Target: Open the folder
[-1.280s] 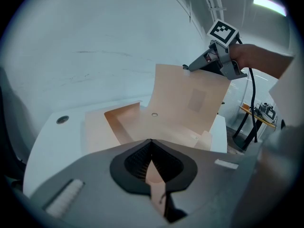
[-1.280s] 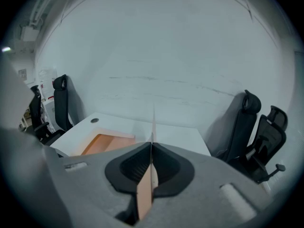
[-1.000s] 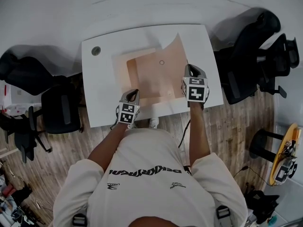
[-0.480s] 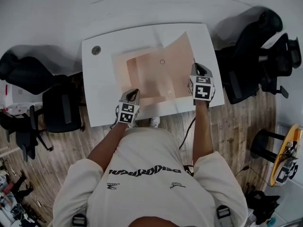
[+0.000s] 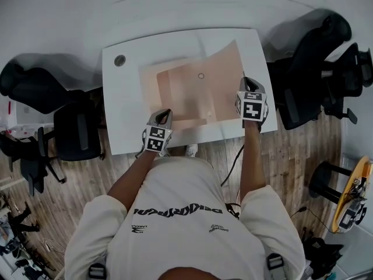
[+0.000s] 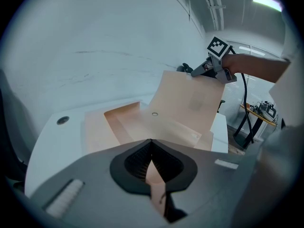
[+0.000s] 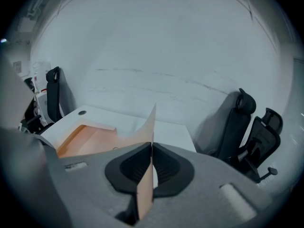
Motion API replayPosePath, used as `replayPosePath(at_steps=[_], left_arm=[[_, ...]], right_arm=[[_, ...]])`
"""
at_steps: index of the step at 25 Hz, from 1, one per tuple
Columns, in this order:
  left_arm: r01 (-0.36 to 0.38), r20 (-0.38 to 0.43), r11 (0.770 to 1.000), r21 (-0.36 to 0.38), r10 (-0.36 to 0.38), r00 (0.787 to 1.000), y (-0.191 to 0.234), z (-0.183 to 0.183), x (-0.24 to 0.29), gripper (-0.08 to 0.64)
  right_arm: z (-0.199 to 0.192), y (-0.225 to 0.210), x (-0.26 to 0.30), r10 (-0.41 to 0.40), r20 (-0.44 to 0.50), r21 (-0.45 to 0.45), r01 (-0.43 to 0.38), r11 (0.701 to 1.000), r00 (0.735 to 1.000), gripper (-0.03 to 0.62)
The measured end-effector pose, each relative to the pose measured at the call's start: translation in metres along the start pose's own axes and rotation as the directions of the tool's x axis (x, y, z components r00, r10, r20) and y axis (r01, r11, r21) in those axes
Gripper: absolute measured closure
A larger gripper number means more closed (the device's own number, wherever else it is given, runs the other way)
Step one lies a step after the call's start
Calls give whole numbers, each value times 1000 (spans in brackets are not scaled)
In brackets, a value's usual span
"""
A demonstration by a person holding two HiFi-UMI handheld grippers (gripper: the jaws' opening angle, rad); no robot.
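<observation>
A tan folder [image 5: 186, 92] lies half open on the white table [image 5: 125, 115]. My left gripper [image 5: 164, 114] is shut on the folder's near edge, and a tan strip [image 6: 155, 177] shows between its jaws [image 6: 151, 141]. Over the table's right edge, my right gripper [image 5: 249, 82] is shut on the cover flap [image 5: 224, 69] and holds it raised and curved above the lower leaf. The flap's edge [image 7: 150, 125] runs upright through the shut right gripper [image 7: 152, 145]. From the left gripper view the cover [image 6: 190, 103] stands steeply, pinched at its top corner by the right gripper [image 6: 197, 71].
Black office chairs stand left [image 5: 76, 134] and right [image 5: 303, 77] of the table, and the right pair [image 7: 249, 127] is close to my right gripper. A round cable grommet [image 5: 119, 60] sits in the far left corner. Wooden floor lies below the near edge.
My right gripper has carried the cover flap to the right and slightly down, so the folder gapes wider. The left gripper has stayed put on the near edge.
</observation>
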State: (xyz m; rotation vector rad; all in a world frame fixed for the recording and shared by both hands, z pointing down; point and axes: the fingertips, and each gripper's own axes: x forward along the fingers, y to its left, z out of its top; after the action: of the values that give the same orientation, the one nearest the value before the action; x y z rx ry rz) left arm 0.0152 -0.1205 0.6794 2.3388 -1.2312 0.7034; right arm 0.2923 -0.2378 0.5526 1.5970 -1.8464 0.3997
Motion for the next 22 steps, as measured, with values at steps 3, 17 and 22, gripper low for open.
replayPosePath(at_steps=[3, 17, 22], left_arm=[[-3, -1, 1000, 0, 3, 1000, 0, 0, 0, 568], [-26, -6, 1000, 11, 26, 1000, 6, -4, 1, 568], [-23, -6, 1000, 7, 23, 1000, 5, -4, 3, 568]], right_arm=[[-3, -4, 3, -3, -5, 3, 3, 1000, 1000, 580], [-15, -23, 16, -31, -39, 15, 32, 999, 999, 577], [-20, -29, 22, -37, -56, 19, 38, 999, 998, 574]])
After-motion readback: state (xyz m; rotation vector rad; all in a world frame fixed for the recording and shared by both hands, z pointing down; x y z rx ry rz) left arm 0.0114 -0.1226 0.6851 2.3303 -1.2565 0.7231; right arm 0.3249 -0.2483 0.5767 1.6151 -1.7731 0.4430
